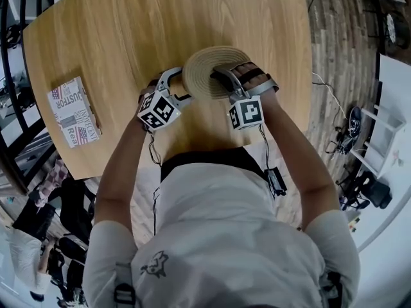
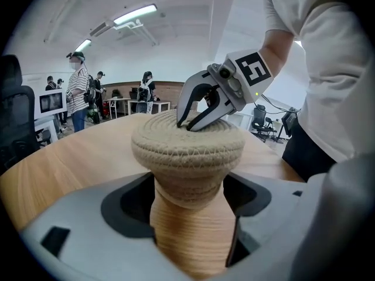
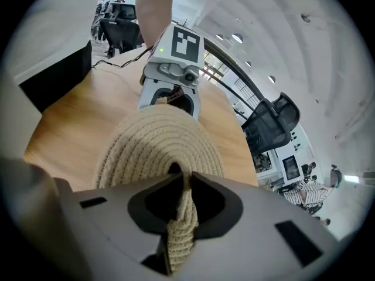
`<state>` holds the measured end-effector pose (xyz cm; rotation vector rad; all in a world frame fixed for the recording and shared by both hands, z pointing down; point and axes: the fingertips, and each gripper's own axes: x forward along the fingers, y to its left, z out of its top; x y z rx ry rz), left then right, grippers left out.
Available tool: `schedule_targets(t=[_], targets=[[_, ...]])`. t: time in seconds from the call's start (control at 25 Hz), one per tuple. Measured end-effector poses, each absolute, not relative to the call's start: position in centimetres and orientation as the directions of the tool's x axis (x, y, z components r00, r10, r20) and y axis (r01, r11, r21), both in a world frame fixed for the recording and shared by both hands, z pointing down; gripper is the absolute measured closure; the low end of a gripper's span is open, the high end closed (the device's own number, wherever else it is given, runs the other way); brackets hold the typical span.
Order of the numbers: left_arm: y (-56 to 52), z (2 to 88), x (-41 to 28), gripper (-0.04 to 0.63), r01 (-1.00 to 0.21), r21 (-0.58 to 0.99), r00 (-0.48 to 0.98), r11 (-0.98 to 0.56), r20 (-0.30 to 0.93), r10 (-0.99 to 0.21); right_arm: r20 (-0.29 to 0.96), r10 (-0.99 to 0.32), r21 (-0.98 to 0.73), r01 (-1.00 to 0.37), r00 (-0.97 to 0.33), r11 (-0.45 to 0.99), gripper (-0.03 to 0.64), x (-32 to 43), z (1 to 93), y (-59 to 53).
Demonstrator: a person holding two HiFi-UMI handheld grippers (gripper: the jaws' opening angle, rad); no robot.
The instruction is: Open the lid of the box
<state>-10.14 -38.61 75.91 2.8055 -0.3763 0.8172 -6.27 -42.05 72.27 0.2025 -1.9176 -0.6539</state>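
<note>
Left gripper: jaws wide apart, straddling box below its lid, not gripping | Right gripper: nipped shut on lid's woven top fold | Box: mid-table | Advice: likely clamp left on box first, then lift lid straight up.

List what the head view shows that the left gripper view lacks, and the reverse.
Only the head view: a printed carton near the table's left edge. Only the left gripper view: the box's side wall between the left gripper's open fingers, and people standing behind. Both: the table and the woven lid with the right gripper on top.
</note>
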Motion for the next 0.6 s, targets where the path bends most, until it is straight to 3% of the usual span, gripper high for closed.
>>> schedule_targets(t=[0.6], targets=[[-38.51, 75.96, -10.25, 0.267, -0.285, 0.095, 0.822, -0.954, 0.537, -0.192, 0.738, -0.478, 0.589, 0.108, -0.477, 0.801, 0.580, -6.24, 71.83, -42.00]])
